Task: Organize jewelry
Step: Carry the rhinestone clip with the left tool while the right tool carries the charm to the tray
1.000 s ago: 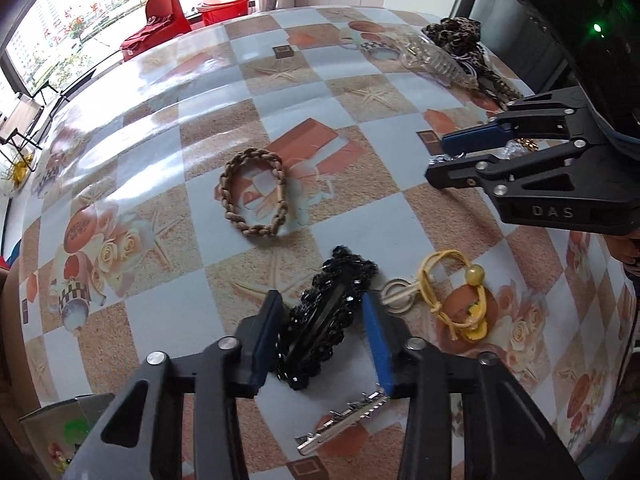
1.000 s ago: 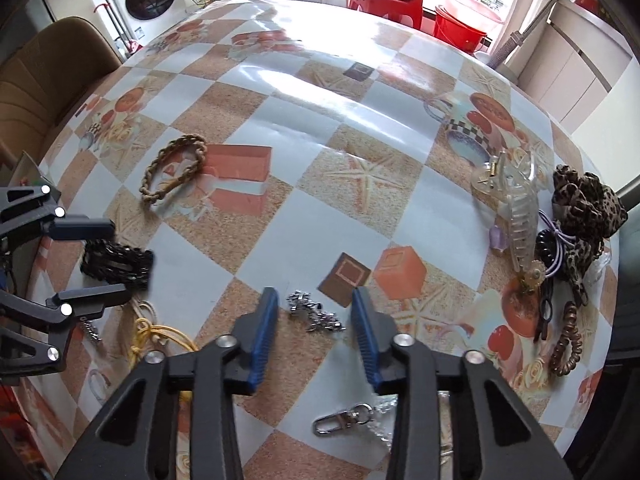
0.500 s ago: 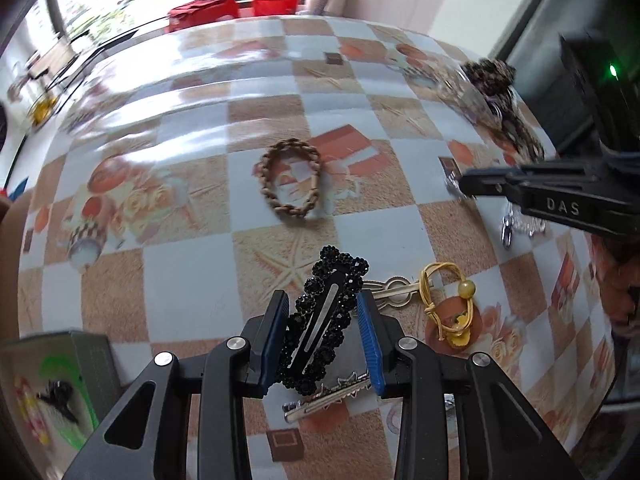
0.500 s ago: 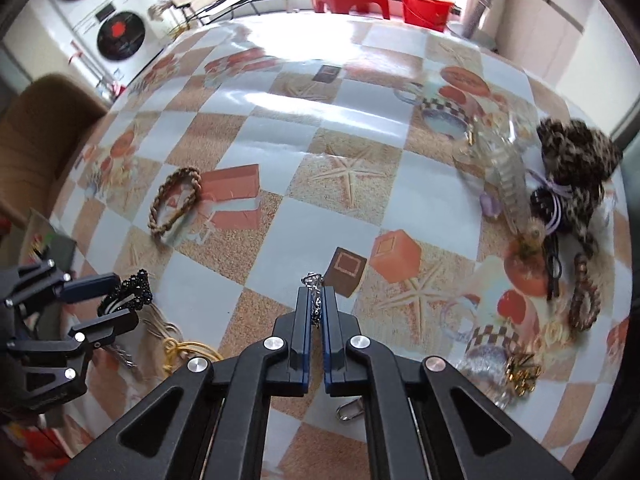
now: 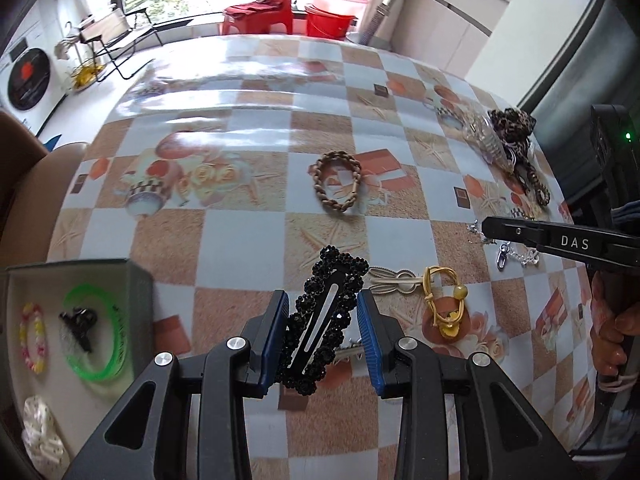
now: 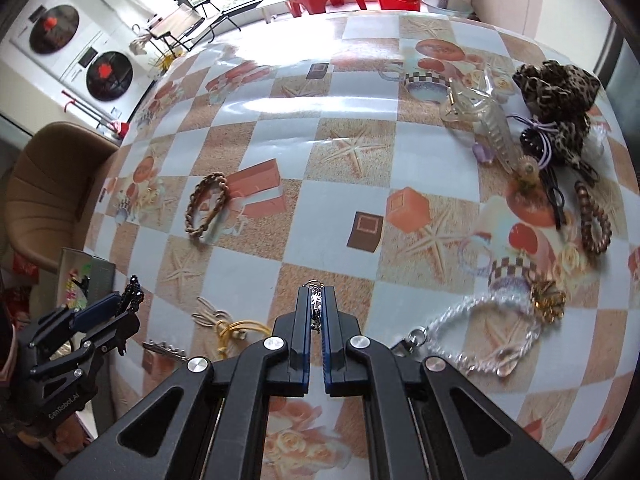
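My left gripper (image 5: 322, 300) is shut on a black beaded hair clip (image 5: 332, 272), held slightly above the checked tablecloth. The clip stands up between the blue pads (image 5: 276, 320). In the right wrist view this gripper (image 6: 120, 312) shows at the far left with the clip (image 6: 134, 294) sticking out of it. My right gripper (image 6: 316, 292) is shut on a small silver chain piece (image 6: 316, 306) that hangs between its pads. From the left wrist view its tip (image 5: 486, 228) shows side-on at the right. An open box (image 5: 136, 280) at the lower left holds a green bangle (image 5: 94, 332).
On the cloth lie a braided brown bracelet (image 5: 338, 180), a yellow hair tie (image 5: 444, 304), a rabbit-shaped clip (image 5: 394, 278) and a silver clasp chain (image 5: 516, 256). At the far right sit a leopard scrunchie (image 6: 556, 88), a clear claw clip (image 6: 484, 120) and a beaded bracelet (image 6: 480, 328).
The right jaws closed on the silver piece. Both grippers rose and rolled. The left one carried the black clip up off the cloth, and the box came into its view.
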### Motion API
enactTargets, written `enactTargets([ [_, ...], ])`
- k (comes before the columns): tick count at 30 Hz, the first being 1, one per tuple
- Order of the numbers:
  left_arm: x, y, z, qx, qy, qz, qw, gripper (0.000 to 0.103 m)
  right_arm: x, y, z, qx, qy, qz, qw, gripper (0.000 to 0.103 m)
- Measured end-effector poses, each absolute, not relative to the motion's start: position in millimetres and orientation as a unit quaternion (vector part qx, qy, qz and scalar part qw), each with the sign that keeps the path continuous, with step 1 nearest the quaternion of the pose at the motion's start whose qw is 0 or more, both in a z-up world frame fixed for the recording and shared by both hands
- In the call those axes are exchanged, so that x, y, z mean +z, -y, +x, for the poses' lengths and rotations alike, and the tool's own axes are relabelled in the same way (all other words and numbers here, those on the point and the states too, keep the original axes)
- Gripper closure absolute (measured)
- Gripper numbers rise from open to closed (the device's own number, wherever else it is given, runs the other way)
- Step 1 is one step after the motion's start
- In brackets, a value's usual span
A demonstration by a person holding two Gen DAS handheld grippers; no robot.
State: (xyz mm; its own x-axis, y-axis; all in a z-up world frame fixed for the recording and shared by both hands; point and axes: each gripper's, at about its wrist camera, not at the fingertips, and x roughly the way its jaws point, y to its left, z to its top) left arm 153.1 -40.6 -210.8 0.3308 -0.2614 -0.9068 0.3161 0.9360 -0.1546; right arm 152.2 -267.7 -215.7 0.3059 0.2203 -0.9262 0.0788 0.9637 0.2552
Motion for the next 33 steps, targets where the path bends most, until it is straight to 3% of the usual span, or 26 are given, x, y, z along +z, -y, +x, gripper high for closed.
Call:
enactTargets([
  [14, -177, -10, 124, -0.142, -0.530, -0.012, 0.836, 0.064, -172, 227, 137, 0.063, -0.565, 0.137, 0.811, 0.098],
  [33, -172, -148, 70, -0.034, -0.524, -0.066, 0.849, 0.064, -149, 47, 148, 0.197, -0.555, 0.090, 0.803, 0.098],
])
